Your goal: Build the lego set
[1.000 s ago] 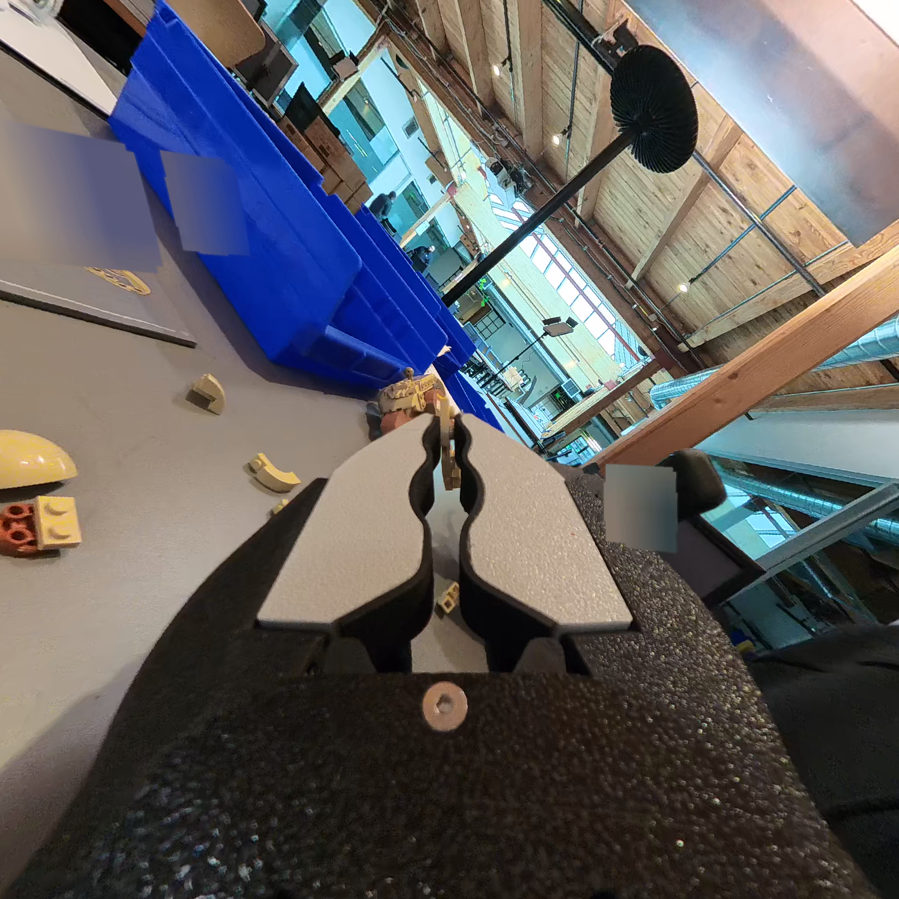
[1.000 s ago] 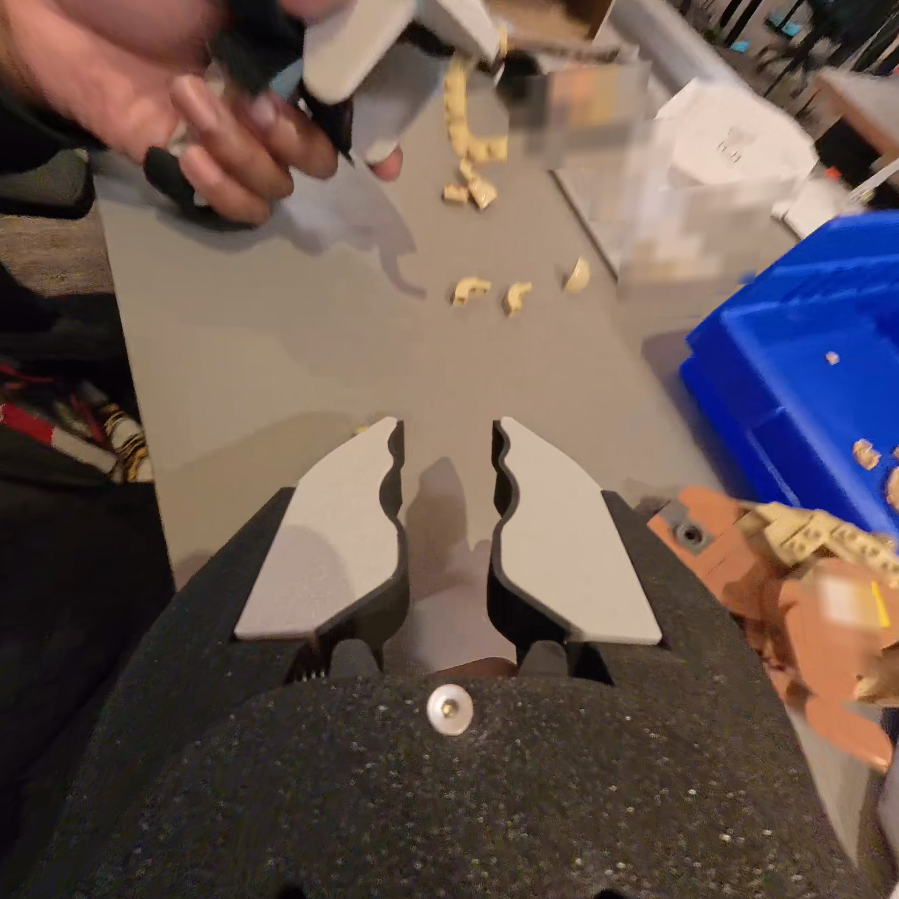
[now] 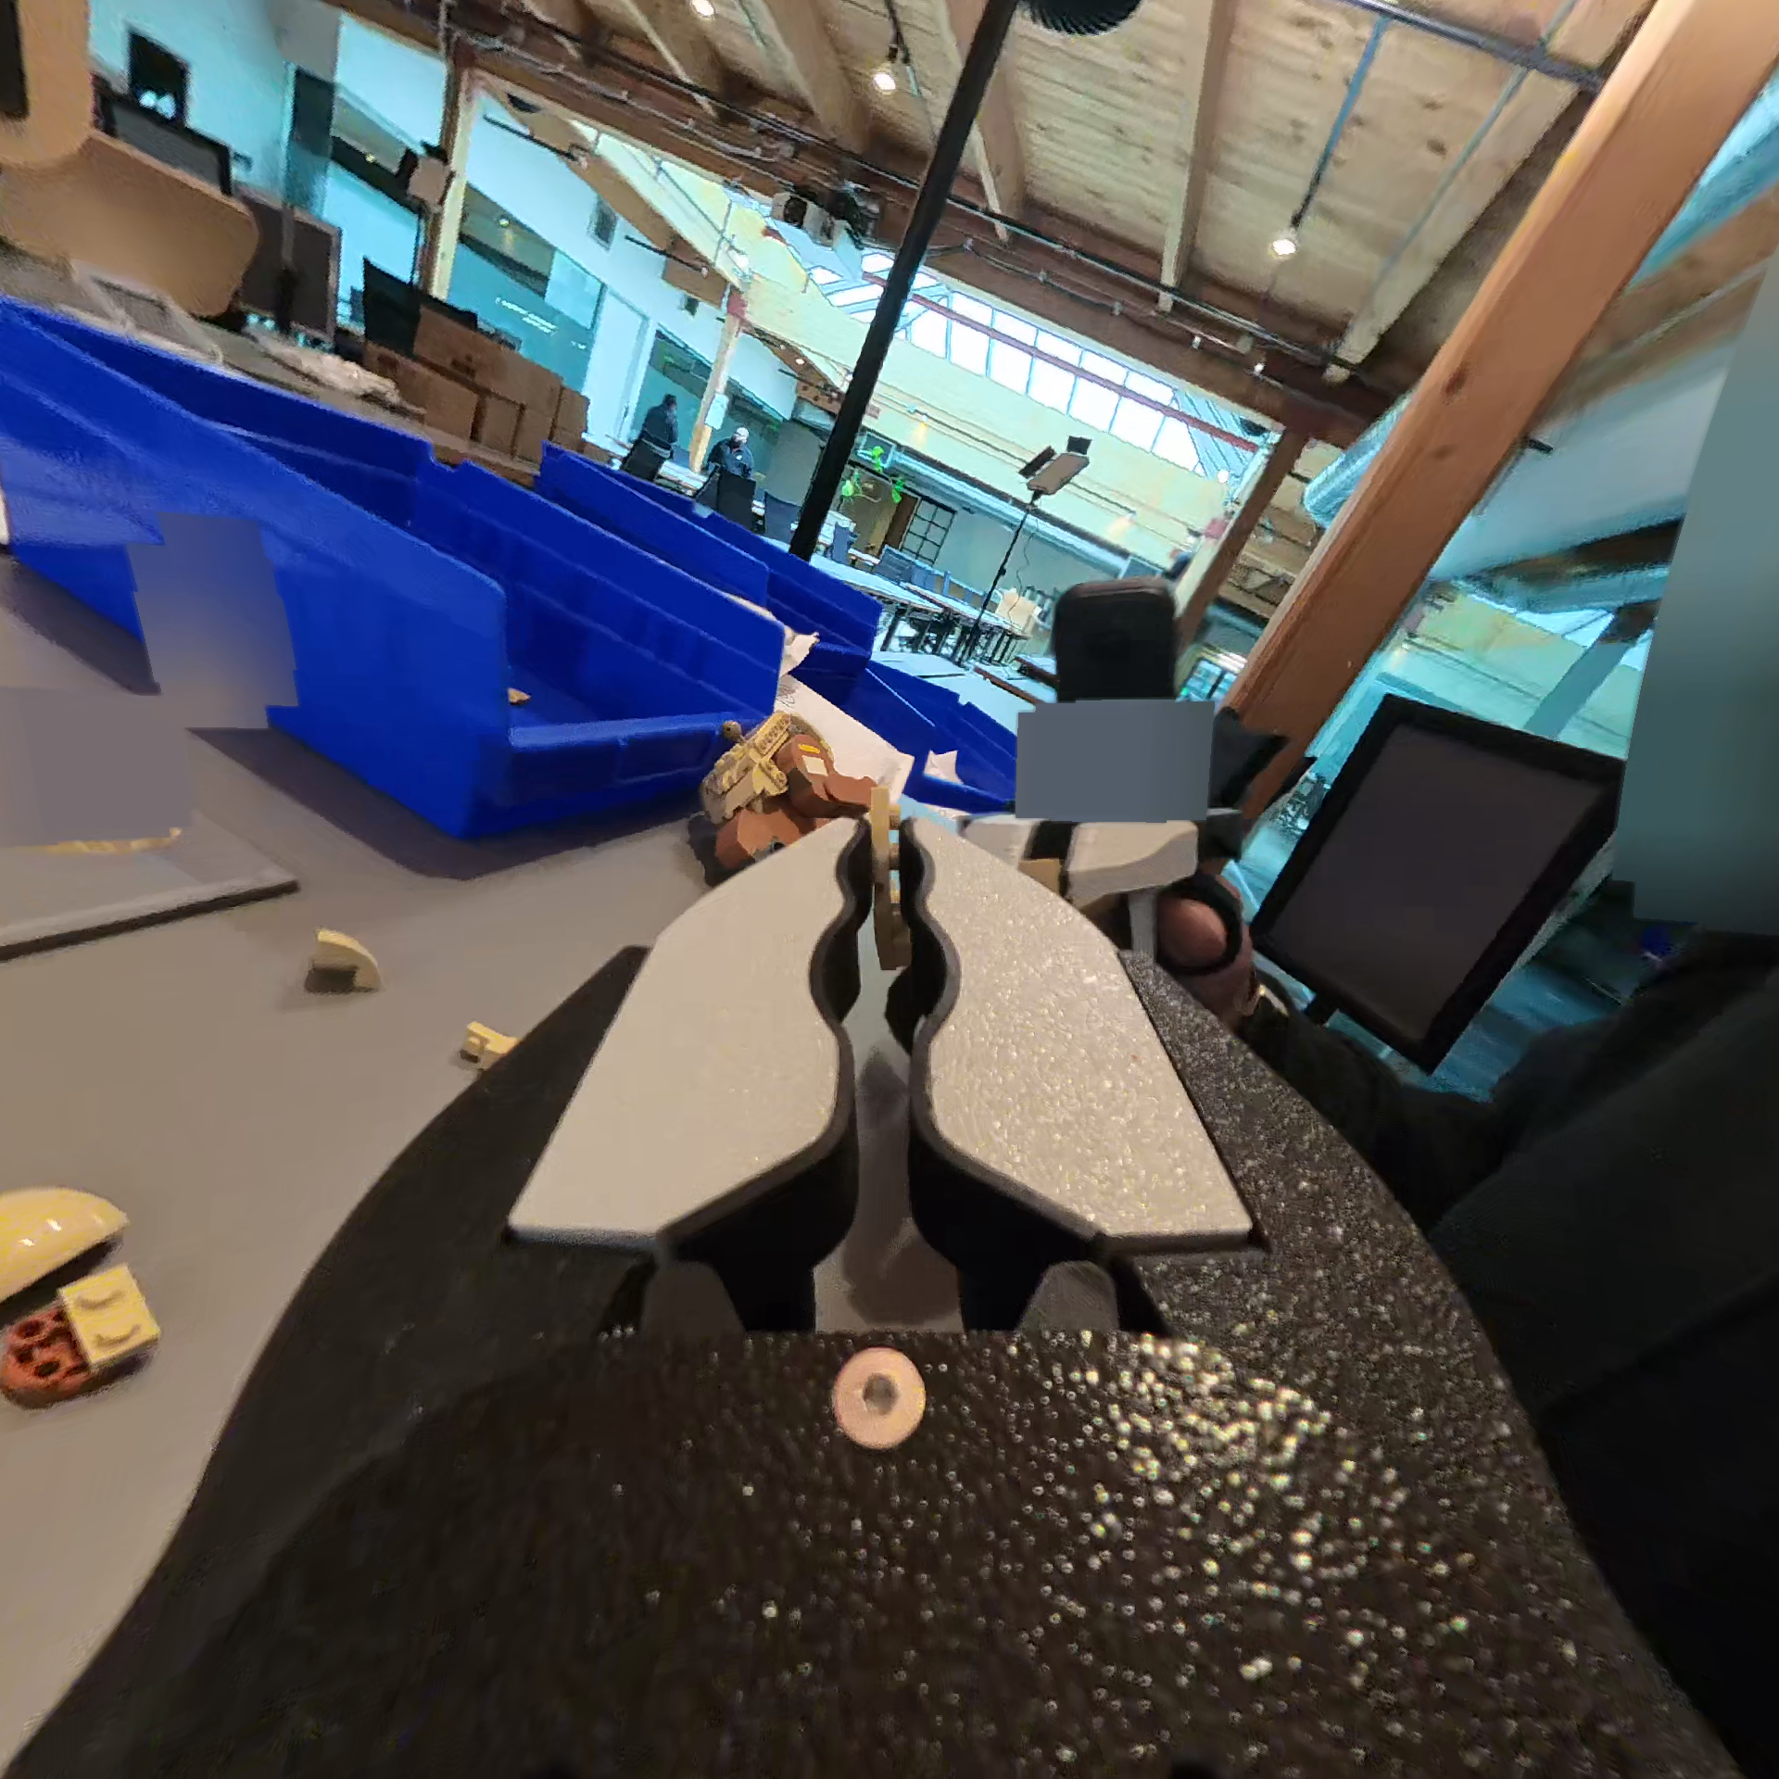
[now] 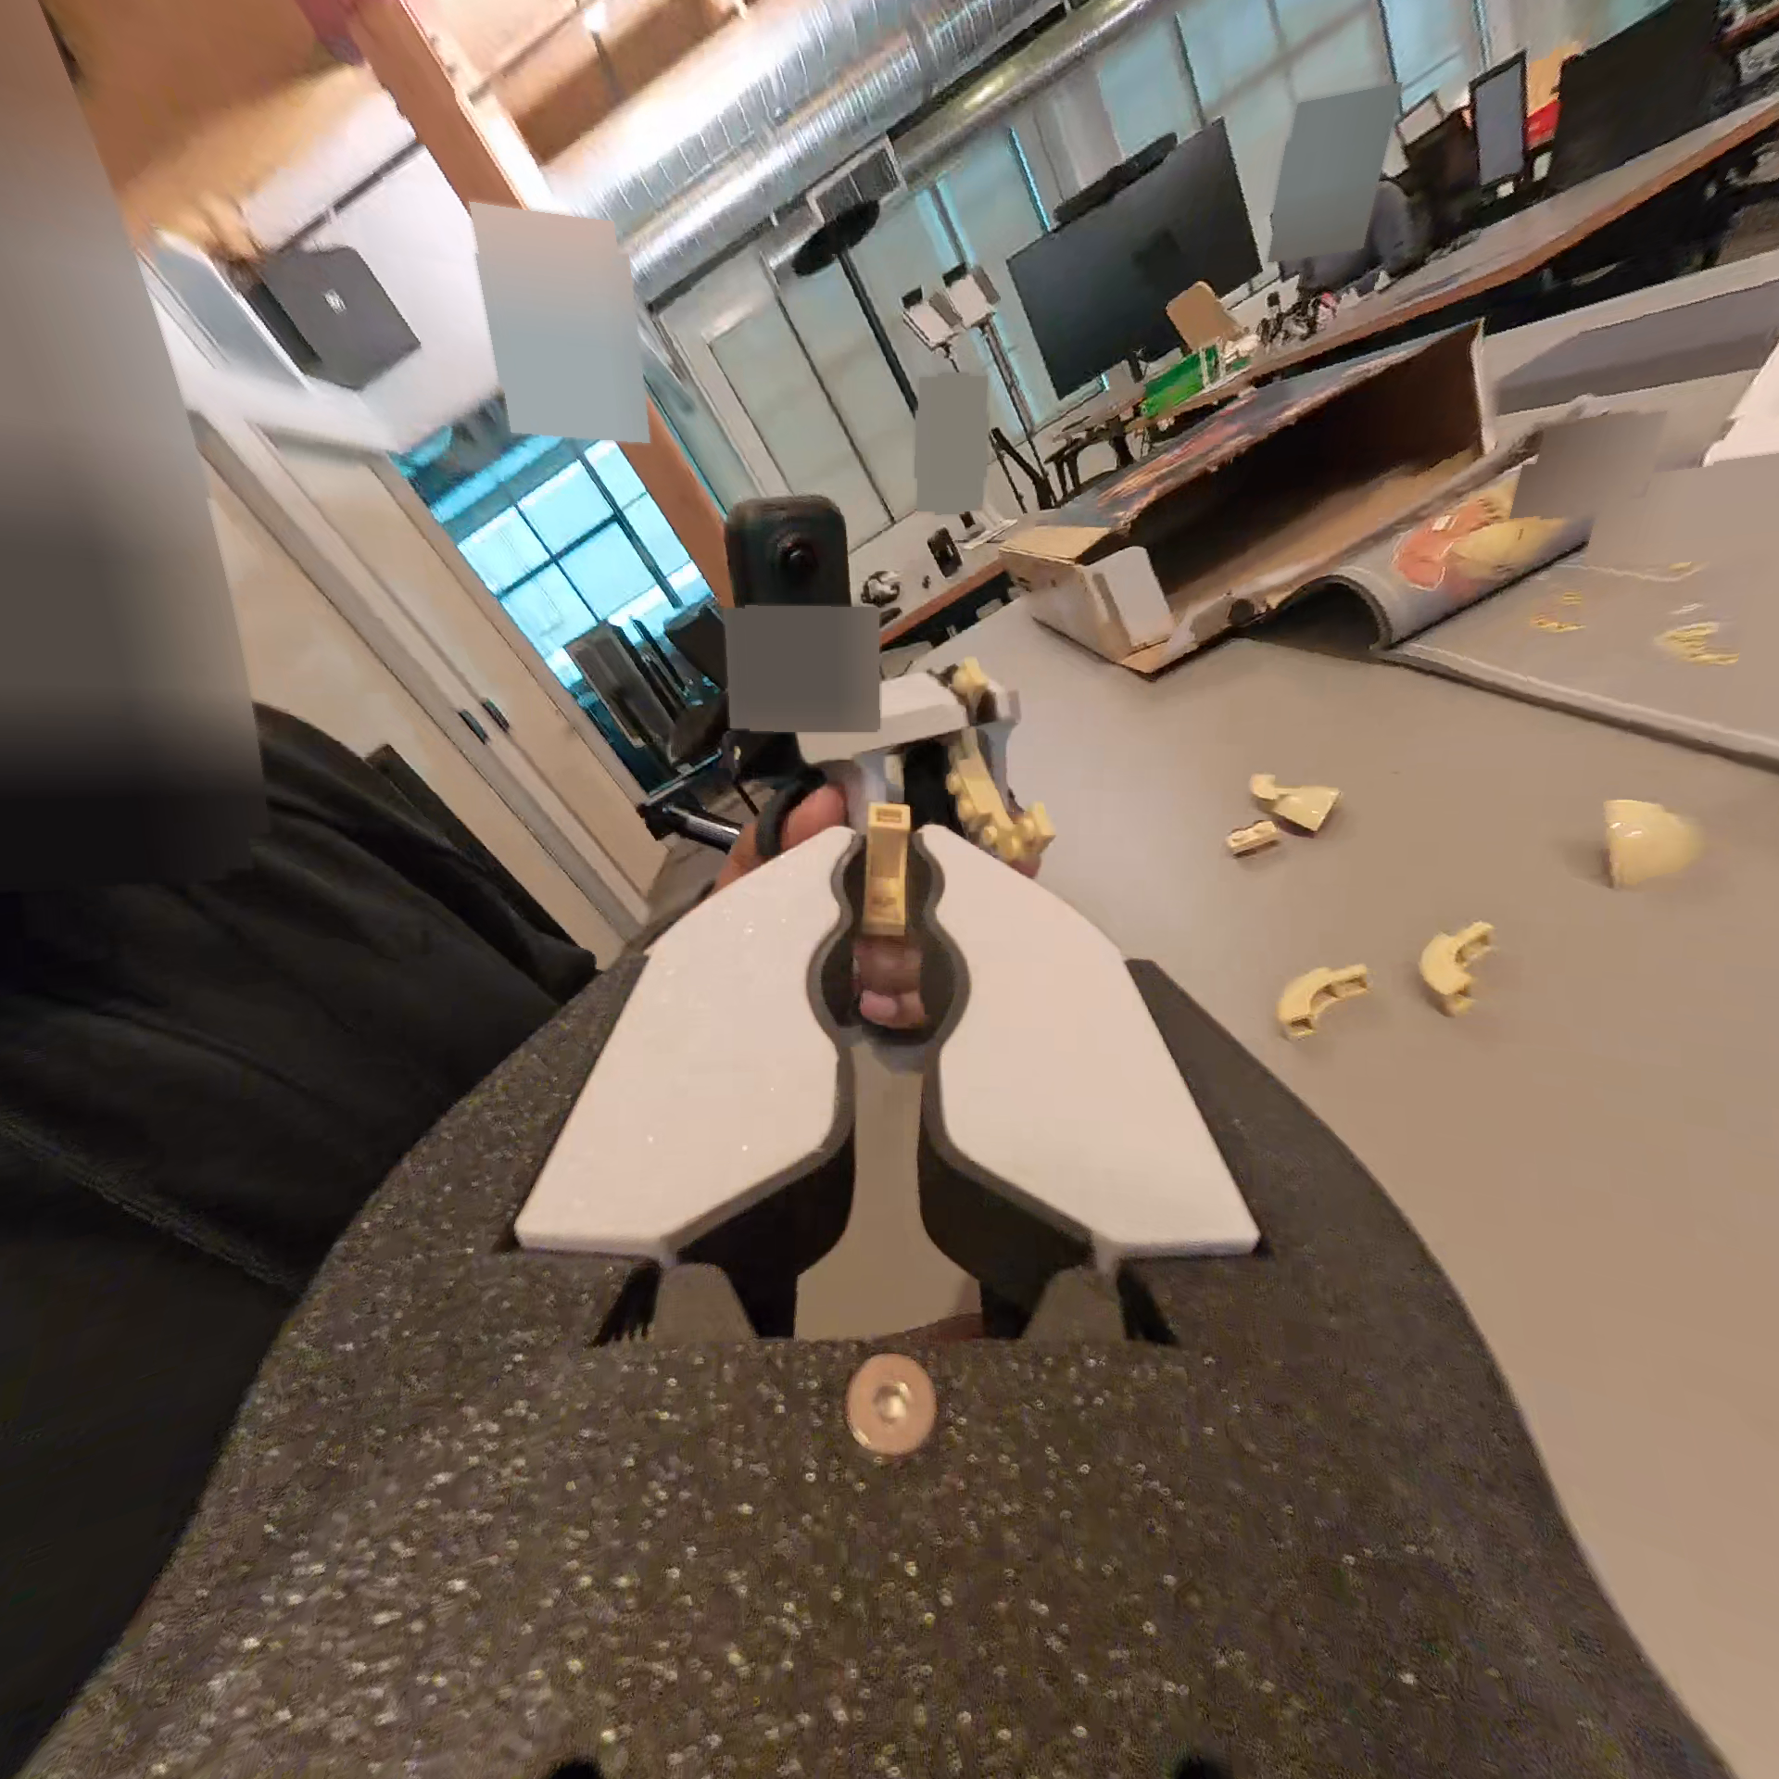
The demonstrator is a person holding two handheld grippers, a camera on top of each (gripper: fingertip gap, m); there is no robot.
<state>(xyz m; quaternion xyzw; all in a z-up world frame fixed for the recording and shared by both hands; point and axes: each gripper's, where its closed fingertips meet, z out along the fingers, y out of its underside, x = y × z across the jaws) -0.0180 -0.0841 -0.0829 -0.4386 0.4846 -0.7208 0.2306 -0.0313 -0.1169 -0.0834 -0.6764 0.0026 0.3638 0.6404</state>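
Right gripper (image 4: 886, 857) jaws spread a second ago, nothing between; now pinched on small tan brick (image 4: 886, 881), lifted off grey table (image 4: 1444, 1251). Left gripper (image 3: 884, 866) unchanged, clamping thin tan studded strip (image 3: 886, 895). Each gripper just ahead of other, tips near. Blue bins (image 3: 433, 674) forward-left of left gripper; brown-tan model (image 3: 770, 780) just beyond its tips. Loose tan pieces (image 4: 1319, 1001) right of right gripper; open table around them.

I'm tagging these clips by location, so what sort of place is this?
Probably an open-plan workshop office: exposed wooden ceiling, desks with monitors, and a grey worktable with blue bins and loose toy bricks.
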